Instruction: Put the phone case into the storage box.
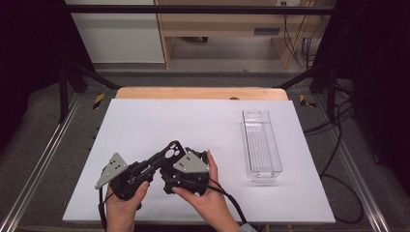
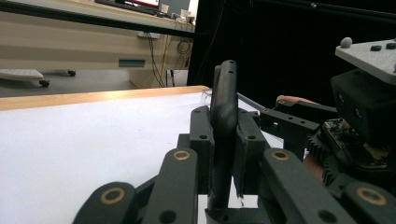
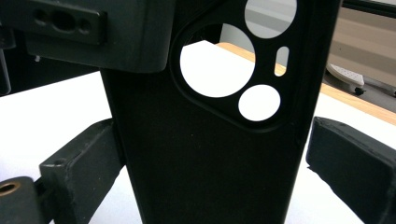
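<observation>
- High view: left gripper [image 1: 162,162] and right gripper [image 1: 169,180] meet at the near left of the table [image 1: 145,125]; clear tray [image 1: 261,145] lies far right.
- Left gripper view: jaws clamp the black phone case [image 2: 223,140] edge-on.
- Right gripper view: the case's camera cut-outs [image 3: 233,60] face the lens; the jaws stand apart from its edges, open.

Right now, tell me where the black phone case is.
High view: the black phone case is lower-left of centre, clamped in the left gripper, beside the right gripper, left of the clear tray.
</observation>
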`<state>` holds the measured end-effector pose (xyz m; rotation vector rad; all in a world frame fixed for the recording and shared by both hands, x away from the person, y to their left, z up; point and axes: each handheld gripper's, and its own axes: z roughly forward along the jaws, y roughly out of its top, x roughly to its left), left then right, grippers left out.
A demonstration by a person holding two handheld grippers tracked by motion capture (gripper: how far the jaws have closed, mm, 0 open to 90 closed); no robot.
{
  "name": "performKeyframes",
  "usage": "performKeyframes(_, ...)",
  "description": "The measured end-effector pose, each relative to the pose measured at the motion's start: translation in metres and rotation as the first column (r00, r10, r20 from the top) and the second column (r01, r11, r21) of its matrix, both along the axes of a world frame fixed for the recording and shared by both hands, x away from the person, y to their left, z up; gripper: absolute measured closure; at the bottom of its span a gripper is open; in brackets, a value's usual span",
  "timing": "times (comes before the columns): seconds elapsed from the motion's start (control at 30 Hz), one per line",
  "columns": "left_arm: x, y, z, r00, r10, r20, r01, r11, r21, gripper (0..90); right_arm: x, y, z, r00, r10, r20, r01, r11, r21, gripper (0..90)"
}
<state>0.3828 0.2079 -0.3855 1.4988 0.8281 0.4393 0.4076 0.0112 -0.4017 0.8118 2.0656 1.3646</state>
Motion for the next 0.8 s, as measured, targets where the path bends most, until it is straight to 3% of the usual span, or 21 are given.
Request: performKeyframes(0.8, -0.0013, -0.0057, -0.0026, 0.9999, -0.015, -0.005, 0.015, 0.9998, 0.012, 80.8, -0.0014, 0.0024, -0.0008, 0.9996, -0.024, 0.016, 0.024, 1.0, 0.003, 4.1)
